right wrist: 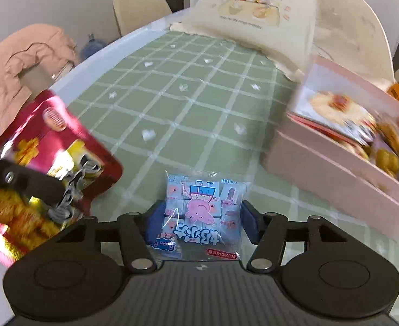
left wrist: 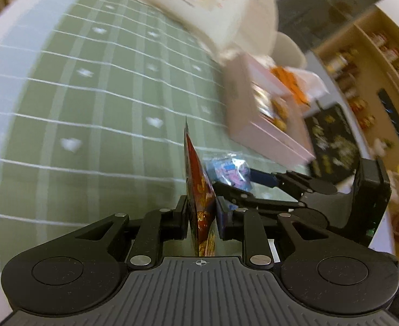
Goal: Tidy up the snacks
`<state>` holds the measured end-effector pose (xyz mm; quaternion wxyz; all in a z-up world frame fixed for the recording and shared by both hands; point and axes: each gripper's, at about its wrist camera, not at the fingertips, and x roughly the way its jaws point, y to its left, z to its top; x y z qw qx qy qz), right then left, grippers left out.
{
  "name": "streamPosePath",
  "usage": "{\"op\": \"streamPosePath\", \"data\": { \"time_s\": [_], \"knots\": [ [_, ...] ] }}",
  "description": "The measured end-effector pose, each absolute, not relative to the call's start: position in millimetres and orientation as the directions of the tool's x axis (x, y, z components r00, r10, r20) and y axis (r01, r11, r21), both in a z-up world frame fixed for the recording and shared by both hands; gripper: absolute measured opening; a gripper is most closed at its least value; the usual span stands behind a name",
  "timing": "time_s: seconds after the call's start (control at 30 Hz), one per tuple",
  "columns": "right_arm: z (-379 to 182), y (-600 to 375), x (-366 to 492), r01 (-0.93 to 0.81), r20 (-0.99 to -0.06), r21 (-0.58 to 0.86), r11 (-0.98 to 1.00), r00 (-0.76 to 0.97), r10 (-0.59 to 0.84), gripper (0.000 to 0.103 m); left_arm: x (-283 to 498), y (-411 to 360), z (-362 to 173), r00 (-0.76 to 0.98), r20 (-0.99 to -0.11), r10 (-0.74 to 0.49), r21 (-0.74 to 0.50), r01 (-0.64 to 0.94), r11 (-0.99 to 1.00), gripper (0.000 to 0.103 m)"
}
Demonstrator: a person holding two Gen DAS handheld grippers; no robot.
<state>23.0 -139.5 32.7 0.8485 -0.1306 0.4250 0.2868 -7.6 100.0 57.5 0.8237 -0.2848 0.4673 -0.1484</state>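
Note:
My left gripper [left wrist: 200,212] is shut on a red snack packet [left wrist: 196,179], seen edge-on and upright between its pads. In the right wrist view the same red packet [right wrist: 58,146] hangs at the left above the table, one black finger [right wrist: 22,179] across it. A light blue sweets packet with a pink pig [right wrist: 202,209] sits between the blue pads of my right gripper [right wrist: 202,218]; both pads touch its sides. From the left wrist view the right gripper [left wrist: 237,182] reaches in from the right with the blue packet [left wrist: 226,168] at its tips.
A green checked tablecloth [right wrist: 194,95] covers the table. An open pink box [right wrist: 335,168] holding snacks stands at the right, a cream printed bag [right wrist: 253,13] behind it. A pink jacket [right wrist: 22,62] lies on a chair at the left. Shelves with jars [left wrist: 362,62] lie beyond the table.

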Motion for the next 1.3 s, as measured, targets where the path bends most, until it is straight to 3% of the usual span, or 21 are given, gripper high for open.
{"op": "streamPosePath", "data": {
  "time_s": [0.2,0.3,0.47,0.6,0.77,0.93,1.03,1.17,1.3],
  "knots": [
    [76.0,-221.2,10.2,-0.516,-0.759,-0.015,0.856,0.563,0.326,0.059,18.2,60.0,94.5,0.516,-0.568,-0.642,-0.694,0.119,0.71,0.024],
    [105.9,-249.2,8.3,-0.467,-0.696,-0.06,0.882,0.653,0.299,0.059,53.8,40.7,132.7,0.547,-0.487,-0.68,-0.702,0.218,0.678,0.025],
    [137.1,-279.8,16.7,-0.368,-0.618,-0.095,0.925,0.751,0.235,0.059,141.9,20.5,163.7,0.597,-0.394,-0.699,-0.743,0.241,0.625,0.025],
    [138.8,-292.6,14.2,-0.322,-0.607,-0.085,0.943,0.767,0.208,0.059,171.4,22.7,158.2,0.669,-0.471,-0.574,-0.67,0.152,0.727,0.025],
    [138.5,-307.4,14.7,-0.308,-0.615,-0.035,0.951,0.756,0.222,0.059,133.2,23.6,148.7,0.713,-0.495,-0.496,-0.583,0.151,0.799,0.025],
    [169.1,-285.6,76.7,-0.309,-0.553,-0.003,0.951,0.793,0.256,0.06,93.3,-23.6,125.0,0.698,-0.592,-0.404,-0.396,0.185,0.9,0.025],
    [174.3,-276.0,124.6,-0.33,-0.555,0.066,0.942,0.772,0.309,0.067,78.8,-53.8,97.9,0.701,-0.663,-0.263,-0.191,0.181,0.965,0.026],
    [153.6,-289.1,134.3,-0.279,-0.61,0.163,0.946,0.725,0.319,0.067,54.3,-57.6,62.5,0.666,-0.729,-0.158,-0.066,0.162,0.985,0.026],
    [110.3,-293.6,91.6,-0.248,-0.628,0.137,0.959,0.727,0.278,0.067,40.0,-50.2,36.1,0.631,-0.769,-0.098,-0.041,0.104,0.994,0.026]
  ]
}}
